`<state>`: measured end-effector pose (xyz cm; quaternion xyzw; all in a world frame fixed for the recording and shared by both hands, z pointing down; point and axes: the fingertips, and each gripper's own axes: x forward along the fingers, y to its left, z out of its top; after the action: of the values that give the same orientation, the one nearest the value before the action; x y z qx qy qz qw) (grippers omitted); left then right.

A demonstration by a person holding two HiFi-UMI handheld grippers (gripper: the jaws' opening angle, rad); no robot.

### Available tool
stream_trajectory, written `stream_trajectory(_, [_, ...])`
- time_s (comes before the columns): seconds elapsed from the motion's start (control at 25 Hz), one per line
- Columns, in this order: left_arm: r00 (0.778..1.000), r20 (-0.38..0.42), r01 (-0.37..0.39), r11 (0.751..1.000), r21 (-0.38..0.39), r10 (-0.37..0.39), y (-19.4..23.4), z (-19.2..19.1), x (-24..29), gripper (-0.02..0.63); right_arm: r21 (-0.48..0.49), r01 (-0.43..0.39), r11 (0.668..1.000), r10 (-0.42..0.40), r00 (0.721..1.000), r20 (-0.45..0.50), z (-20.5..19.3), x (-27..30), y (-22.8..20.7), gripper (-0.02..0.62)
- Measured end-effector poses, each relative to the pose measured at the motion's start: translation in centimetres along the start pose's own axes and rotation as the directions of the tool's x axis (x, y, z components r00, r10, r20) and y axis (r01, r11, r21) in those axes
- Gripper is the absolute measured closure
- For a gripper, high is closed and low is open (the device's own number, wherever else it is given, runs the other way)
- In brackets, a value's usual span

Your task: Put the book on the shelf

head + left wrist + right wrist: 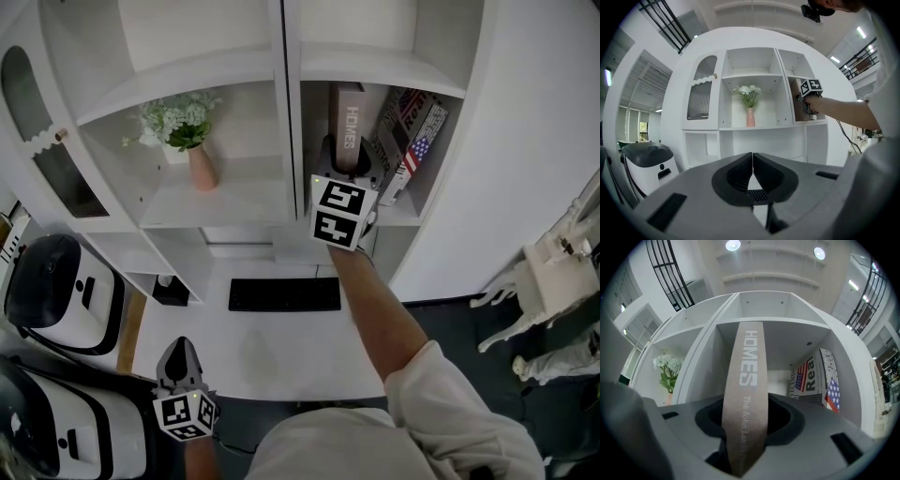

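Note:
A tan book (746, 390) with "HOMES" on its spine stands upright between the jaws of my right gripper (749, 420), which is shut on it. In the head view the book (347, 127) is inside the right compartment of the white shelf (244, 202), and my right gripper (342, 169) reaches in at its lower part. The left gripper view shows that gripper's marker cube (811, 86) and the book (796, 101) at the shelf's right side. My left gripper (180, 361) hangs low at the desk's front left, jaws shut on nothing (752, 161).
Books with a flag cover (412, 136) lean at the right of the same compartment. A pink vase of white flowers (192, 141) stands in the middle compartment. A black keyboard (284, 293) lies on the desk below. White and black machines (56, 291) stand at the left.

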<state>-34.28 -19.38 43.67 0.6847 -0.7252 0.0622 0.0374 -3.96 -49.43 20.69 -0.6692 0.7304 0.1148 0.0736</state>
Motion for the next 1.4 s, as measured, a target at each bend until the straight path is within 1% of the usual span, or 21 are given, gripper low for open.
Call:
stream_trajectory(0.6, [1.000,-0.006,-0.026,1.000,0.002,0.026,0.3,0.1,-0.2,0.600,-0.005,-0.007,1.000,0.007,1.000,0.006,-0.5,1.8,0.1,0.414])
stream_trajectory(1.16, [1.000,-0.002,-0.024,1.000,0.003,0.024,-0.2,0.1,-0.4,0.600,-0.002,-0.012,1.000,0.012,1.000,0.011,-0.4,1.7,-0.2,0.405])
stream_trajectory(1.24, [1.000,0.000,-0.026,1.000,0.003,0.026,-0.1,0.2,-0.5,0.600,-0.004,-0.020,1.000,0.020,1.000,0.018,-0.2,1.5,-0.1,0.399])
stream_trajectory(1.4, [1.000,0.001,-0.027,1.000,0.002,0.027,-0.2,0.2,-0.7,0.600,-0.006,-0.044,0.999,0.044,0.998,0.033,0.6,0.9,0.1,0.360])
